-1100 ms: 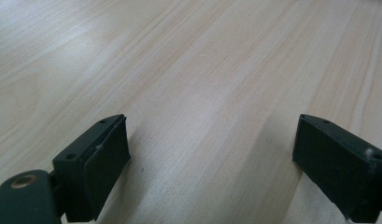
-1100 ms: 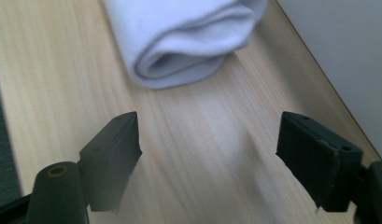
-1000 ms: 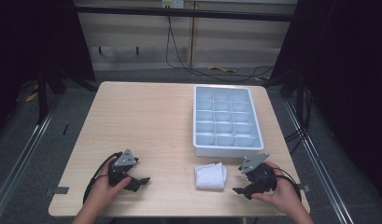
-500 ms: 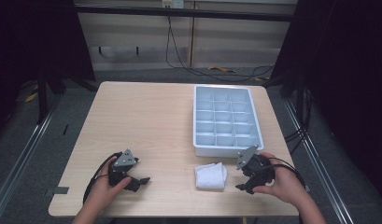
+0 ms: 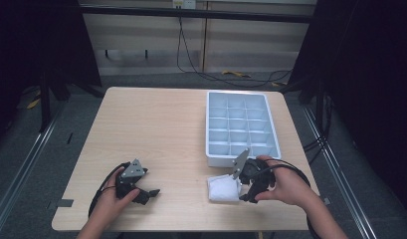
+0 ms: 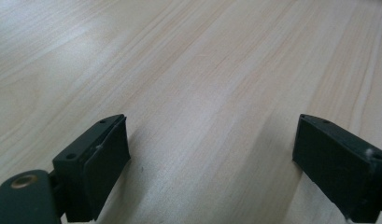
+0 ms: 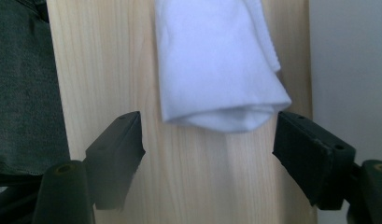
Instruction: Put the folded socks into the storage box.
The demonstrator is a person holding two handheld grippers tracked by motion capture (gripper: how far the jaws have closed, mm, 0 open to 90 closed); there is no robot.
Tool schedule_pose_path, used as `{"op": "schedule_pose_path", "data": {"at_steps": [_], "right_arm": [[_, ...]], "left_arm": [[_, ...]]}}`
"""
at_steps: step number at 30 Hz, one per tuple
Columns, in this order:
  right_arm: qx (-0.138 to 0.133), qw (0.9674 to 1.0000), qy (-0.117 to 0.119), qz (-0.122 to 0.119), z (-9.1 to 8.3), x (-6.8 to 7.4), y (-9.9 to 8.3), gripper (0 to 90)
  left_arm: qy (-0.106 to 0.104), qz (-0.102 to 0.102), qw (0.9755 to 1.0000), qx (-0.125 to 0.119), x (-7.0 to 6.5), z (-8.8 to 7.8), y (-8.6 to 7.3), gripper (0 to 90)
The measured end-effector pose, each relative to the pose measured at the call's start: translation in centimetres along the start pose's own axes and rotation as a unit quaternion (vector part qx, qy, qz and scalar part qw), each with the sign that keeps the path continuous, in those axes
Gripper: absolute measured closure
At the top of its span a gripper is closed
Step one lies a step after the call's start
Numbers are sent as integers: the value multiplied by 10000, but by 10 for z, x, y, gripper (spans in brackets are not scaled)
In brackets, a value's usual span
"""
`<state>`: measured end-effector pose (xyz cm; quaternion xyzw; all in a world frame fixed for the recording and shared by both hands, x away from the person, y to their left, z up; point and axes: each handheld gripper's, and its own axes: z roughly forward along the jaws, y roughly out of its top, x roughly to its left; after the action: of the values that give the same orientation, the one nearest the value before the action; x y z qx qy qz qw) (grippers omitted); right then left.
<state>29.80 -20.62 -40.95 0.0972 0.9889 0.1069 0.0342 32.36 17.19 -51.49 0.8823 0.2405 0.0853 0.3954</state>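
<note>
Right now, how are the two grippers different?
The right gripper sits beside the folded white cloth, near the tray; the left gripper has bare table around it. The right gripper's jaws frame the cloth's end; the left gripper's jaws frame only wood. Both are black, open and hand-held.

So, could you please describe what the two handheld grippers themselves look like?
Both are black. The left claw and right claw each carry a grey three-cornered plate on top and trail a black cable. Their jaws are blocky black pads with small screw holes, and a brass-coloured fitting shows near the base. The forearms are bare, with no sleeves.
</note>
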Motion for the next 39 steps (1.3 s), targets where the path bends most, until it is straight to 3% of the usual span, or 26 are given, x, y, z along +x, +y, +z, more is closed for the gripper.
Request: {"op": "schedule_pose_path", "data": {"at_steps": [8,10,16,19,21,24,30,39], "right_arm": [[56,9999,114,-13,9,-4,17,237],[89,9996,163,-198,16,-5,24,237],[325,9987,293,-262,30,-5,39,237],[325,9982,274,-414,32,-6,43,237],[319,9983,278,-389,29,-5,46,242],[271,9981,277,-471,28,-3,48,248],[496,9972,304,-460,37,-2,45,229],[524,9971,265,-491,48,-6,47,231]], "left_arm": [[0,5,10000,3,0,0,0,103],[0,5,10000,2,0,0,0,104],[-1,5,10000,2,0,0,0,104],[-1,4,10000,2,0,0,0,104],[-1,5,10000,2,0,0,0,104],[-2,2,10000,2,0,0,0,103],[-1,3,10000,0,0,0,0,104],[-1,4,10000,2,0,0,0,103]]}}
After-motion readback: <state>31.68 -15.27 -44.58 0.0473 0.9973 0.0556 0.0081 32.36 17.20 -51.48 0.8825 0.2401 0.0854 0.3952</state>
